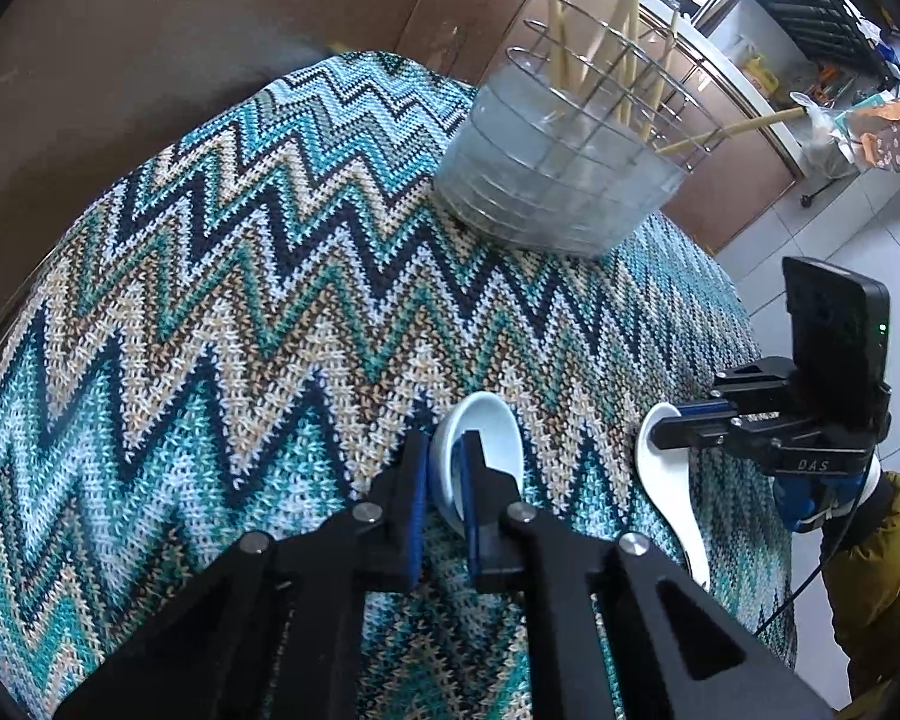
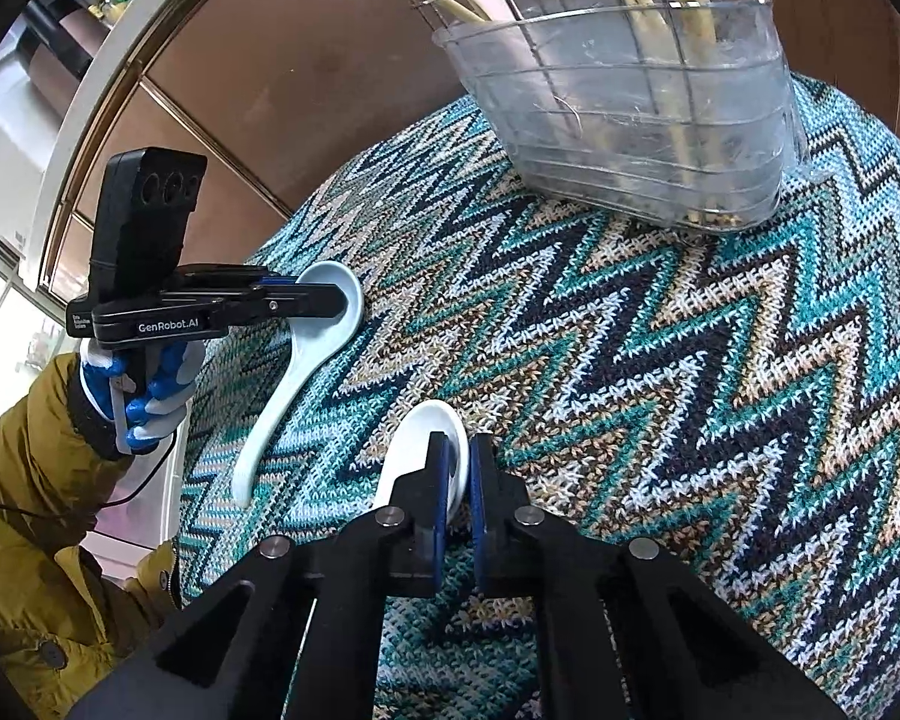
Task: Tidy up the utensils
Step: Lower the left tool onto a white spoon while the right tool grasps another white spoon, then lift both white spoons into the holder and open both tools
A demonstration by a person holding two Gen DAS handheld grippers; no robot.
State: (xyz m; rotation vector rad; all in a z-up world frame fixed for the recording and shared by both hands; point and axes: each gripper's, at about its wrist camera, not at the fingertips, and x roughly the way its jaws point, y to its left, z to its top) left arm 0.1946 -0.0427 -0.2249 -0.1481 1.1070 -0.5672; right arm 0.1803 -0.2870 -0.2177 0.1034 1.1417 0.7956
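Spoons gripped in both tongs

Spoons lie under each of our grippers on the knitted zigzag cloth of teal, navy, cream and tan (image 1: 222, 276). Our left gripper (image 1: 444, 480) has its blue-padded fingers (image 1: 415, 516) drawn narrow on the rim of the bowl of a pale blue-white ceramic soup spoon (image 1: 486, 438), one finger outside the bowl and one inside it. From the right wrist view we see this same spoon whole, its curved handle running back toward the cloth's edge.

Our right gripper (image 2: 457, 468) is likewise pinched narrow, clamping the bowl wall of a second white ceramic soup spoon (image 2: 414, 444); the spoon's handle is hidden beneath the black fingers (only the bowl shows here). Both spoons rest on the cloth near its front edge, well apart from each other.

Farther back on the cloth stands a clear plastic tub holding a wire utensil rack (image 1: 558, 180), with pale bamboo chopsticks (image 1: 552, 6) leaning in it. A blue-and-white glove (image 2: 150, 396) and a mustard jacket sleeve (image 2: 24, 462) hold the left tool.
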